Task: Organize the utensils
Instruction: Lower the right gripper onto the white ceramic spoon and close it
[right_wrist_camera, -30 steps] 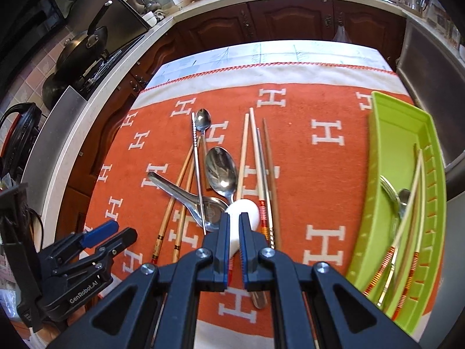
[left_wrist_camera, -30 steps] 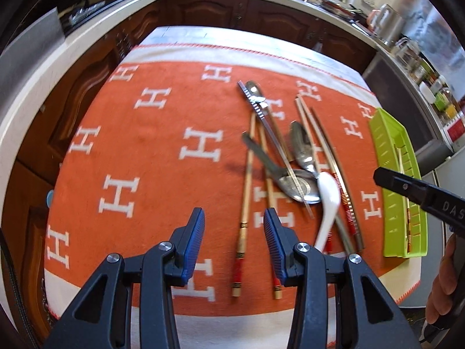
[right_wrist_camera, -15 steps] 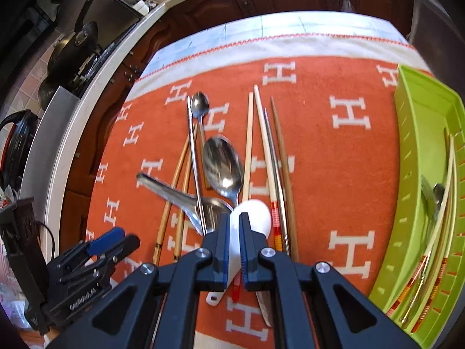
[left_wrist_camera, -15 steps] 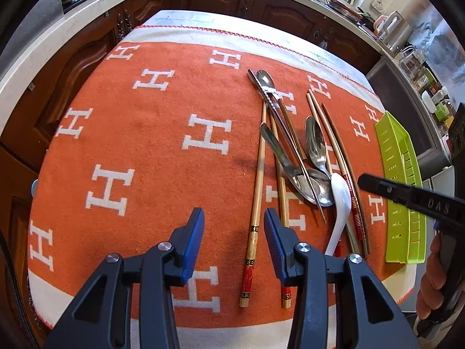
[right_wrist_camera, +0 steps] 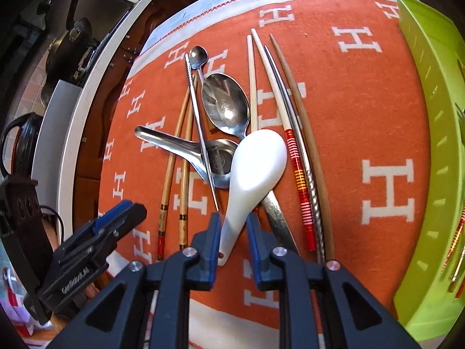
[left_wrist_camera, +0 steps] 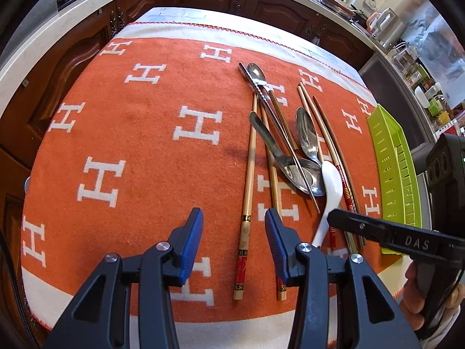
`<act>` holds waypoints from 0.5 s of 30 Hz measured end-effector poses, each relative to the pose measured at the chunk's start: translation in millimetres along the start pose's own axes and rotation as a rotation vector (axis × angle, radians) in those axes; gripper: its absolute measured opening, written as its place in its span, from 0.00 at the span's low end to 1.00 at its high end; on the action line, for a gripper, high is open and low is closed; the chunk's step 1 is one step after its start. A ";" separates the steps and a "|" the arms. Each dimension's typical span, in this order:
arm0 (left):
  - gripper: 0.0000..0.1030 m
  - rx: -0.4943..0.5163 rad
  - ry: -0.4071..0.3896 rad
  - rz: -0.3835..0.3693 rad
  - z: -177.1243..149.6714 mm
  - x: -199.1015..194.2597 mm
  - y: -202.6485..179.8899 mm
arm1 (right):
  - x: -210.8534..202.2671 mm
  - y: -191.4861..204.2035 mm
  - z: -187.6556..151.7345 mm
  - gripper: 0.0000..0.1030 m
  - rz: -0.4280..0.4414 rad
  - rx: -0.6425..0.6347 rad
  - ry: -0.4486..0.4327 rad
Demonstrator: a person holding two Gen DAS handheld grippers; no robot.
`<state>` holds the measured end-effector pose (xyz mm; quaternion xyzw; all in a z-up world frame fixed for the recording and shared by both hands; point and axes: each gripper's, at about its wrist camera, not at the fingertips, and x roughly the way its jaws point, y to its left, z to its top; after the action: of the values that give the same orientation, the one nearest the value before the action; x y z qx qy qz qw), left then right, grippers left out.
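The white ceramic spoon (right_wrist_camera: pixel 255 160) lies on the orange blanket (right_wrist_camera: pixel 363 110) at the near right of the utensil pile, bowl resting over a steel spoon (right_wrist_camera: pixel 225 104) and a flat steel ladle (right_wrist_camera: pixel 186 148), handle pointing near. The right gripper (right_wrist_camera: pixel 232 232) straddles that handle, jaws opening, pads not yet pressing. Closing off-centre could let the glossy handle slip, or drag the red-banded chopstick (right_wrist_camera: pixel 296 171) just beside it. The left gripper (left_wrist_camera: pixel 232 241) hangs open over a bamboo chopstick (left_wrist_camera: pixel 248 174), holding nothing. The green tray (right_wrist_camera: pixel 430 87) waits right.
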<state>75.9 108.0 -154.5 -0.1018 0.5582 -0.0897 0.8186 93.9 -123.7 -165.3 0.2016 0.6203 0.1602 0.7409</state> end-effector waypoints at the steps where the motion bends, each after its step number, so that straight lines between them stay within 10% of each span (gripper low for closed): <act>1: 0.42 -0.001 -0.001 0.000 -0.8 -0.6 1.1 | 1.0 -0.3 0.6 0.19 0.013 0.011 -0.005; 15: 0.43 -0.008 0.009 -0.011 -4.6 0.7 10.6 | 12.4 -25.7 6.1 0.20 0.168 0.250 -0.040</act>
<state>72.2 117.8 -159.6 -0.1079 0.5618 -0.0924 0.8150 101.8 -140.6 -187.8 0.3465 0.6017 0.1392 0.7061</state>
